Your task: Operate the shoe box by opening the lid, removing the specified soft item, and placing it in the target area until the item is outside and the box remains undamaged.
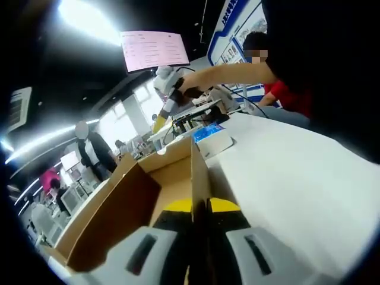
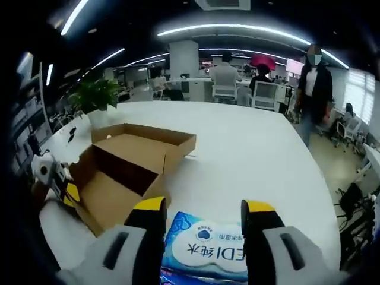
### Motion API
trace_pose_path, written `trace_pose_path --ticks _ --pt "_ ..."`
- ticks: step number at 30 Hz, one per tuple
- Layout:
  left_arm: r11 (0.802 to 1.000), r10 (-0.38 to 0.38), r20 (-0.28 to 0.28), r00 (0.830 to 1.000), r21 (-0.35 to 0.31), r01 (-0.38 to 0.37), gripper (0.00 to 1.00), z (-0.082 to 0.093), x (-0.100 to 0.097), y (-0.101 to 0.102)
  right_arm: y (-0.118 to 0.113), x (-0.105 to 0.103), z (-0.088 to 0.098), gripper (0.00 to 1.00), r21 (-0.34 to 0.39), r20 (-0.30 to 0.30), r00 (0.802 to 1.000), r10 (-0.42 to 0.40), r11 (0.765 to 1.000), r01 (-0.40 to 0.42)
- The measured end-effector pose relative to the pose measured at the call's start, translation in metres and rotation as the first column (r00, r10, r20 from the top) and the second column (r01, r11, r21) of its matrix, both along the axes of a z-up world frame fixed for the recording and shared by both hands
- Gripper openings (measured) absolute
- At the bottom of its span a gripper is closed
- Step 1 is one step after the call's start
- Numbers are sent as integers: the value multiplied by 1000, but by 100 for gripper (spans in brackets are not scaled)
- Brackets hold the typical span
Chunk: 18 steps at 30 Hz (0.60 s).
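With the brown cardboard shoe box (image 2: 127, 172) open and apparently empty, the left gripper (image 1: 200, 209) pinches its wall (image 1: 199, 172) while the right gripper (image 2: 205, 217), jaws spread, straddles the blue-and-white soft tissue pack (image 2: 208, 252) on the white surface (image 2: 249, 154), so only release seems left.

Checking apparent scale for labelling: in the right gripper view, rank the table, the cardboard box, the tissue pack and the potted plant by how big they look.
1. table
2. cardboard box
3. tissue pack, though it sits right at the camera between the jaws, so its look is inflated
4. potted plant
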<state>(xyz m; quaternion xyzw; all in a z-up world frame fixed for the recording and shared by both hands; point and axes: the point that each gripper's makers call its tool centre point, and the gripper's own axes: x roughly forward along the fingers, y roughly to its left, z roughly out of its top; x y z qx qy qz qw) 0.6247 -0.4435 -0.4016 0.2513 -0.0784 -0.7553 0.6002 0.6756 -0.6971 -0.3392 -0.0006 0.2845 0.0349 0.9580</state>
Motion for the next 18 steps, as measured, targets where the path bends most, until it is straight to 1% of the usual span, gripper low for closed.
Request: trace_pose_path --ticks 1,2,9,12,16,18 --pt "1000 0 0 1000 0 0 7 0 0 0 3 5 1 58 29 10 1000 -8 1000 7" --pt "1000 0 1 1000 0 0 7 0 0 0 7 8 1 59 40 11 1000 -3 999 2" --pt "1000 -1 1 1000 0 1 7 -1 0 0 17 31 3 61 51 30 999 -15 999 14" --pt "1000 -1 1 1000 0 1 7 -1 0 0 22 40 5 61 75 40 999 -22 997 19" --pt "1000 -1 1 1000 0 1 7 -1 0 0 30 50 5 61 79 48 999 -12 997 9" --pt "1000 -2 1 1000 0 2 7 -1 0 0 39 59 5 62 83 50 999 1 997 -5"
